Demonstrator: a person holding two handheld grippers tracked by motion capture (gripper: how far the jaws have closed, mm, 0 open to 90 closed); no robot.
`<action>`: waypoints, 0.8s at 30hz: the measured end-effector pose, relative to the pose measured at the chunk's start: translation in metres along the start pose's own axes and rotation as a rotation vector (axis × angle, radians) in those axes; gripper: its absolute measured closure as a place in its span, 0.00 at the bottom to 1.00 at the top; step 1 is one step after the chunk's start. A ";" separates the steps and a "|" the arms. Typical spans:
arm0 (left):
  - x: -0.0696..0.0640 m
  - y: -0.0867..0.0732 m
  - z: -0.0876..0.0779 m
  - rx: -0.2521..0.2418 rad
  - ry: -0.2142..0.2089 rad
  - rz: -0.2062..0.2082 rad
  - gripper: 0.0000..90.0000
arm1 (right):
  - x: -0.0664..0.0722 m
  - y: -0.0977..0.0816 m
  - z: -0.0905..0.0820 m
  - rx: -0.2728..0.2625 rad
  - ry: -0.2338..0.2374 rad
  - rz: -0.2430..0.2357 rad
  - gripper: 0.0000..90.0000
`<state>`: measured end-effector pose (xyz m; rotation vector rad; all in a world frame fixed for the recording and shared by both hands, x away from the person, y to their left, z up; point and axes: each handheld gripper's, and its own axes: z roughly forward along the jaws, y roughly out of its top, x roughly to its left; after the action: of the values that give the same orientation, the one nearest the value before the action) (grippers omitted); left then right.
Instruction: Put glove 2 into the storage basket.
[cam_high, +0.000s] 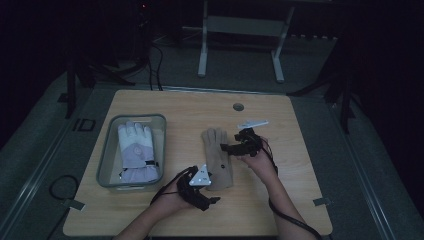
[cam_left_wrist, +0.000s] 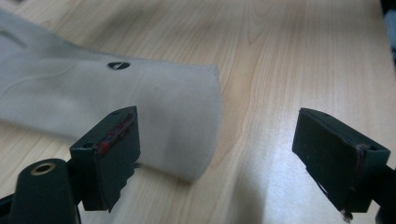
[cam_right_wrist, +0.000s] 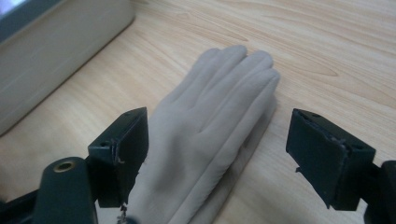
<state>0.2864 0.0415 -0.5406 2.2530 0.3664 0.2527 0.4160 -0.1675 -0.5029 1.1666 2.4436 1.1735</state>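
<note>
A beige glove lies flat in the middle of the wooden table, fingers pointing away from me. My left gripper is open at its cuff end. In the left gripper view the cuff lies past the left jaw, and the pads of that gripper touch nothing. From the right, my right gripper reaches in beside the glove's fingers. In the right gripper view it stands open over the glove, pads apart from it. A second glove, white and lavender, lies in a grey bin.
The bin stands at the table's left, and its wall appears in the right gripper view. A round hole sits near the table's far edge. A white frame stands on the floor behind. Cables trail from both grippers.
</note>
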 end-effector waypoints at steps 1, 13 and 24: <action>0.000 0.000 0.000 0.000 0.000 0.000 0.17 | 0.000 0.000 0.000 0.000 0.000 0.000 0.24; 0.020 0.006 0.030 0.055 -0.043 0.016 0.32 | -0.016 -0.002 0.038 0.066 0.035 0.096 0.25; 0.026 0.004 0.035 0.067 -0.044 0.018 0.41 | -0.021 -0.005 0.058 0.146 0.127 0.153 0.50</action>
<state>0.3222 0.0237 -0.5586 2.3249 0.3354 0.2028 0.4539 -0.1513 -0.5488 1.3822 2.6135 1.1588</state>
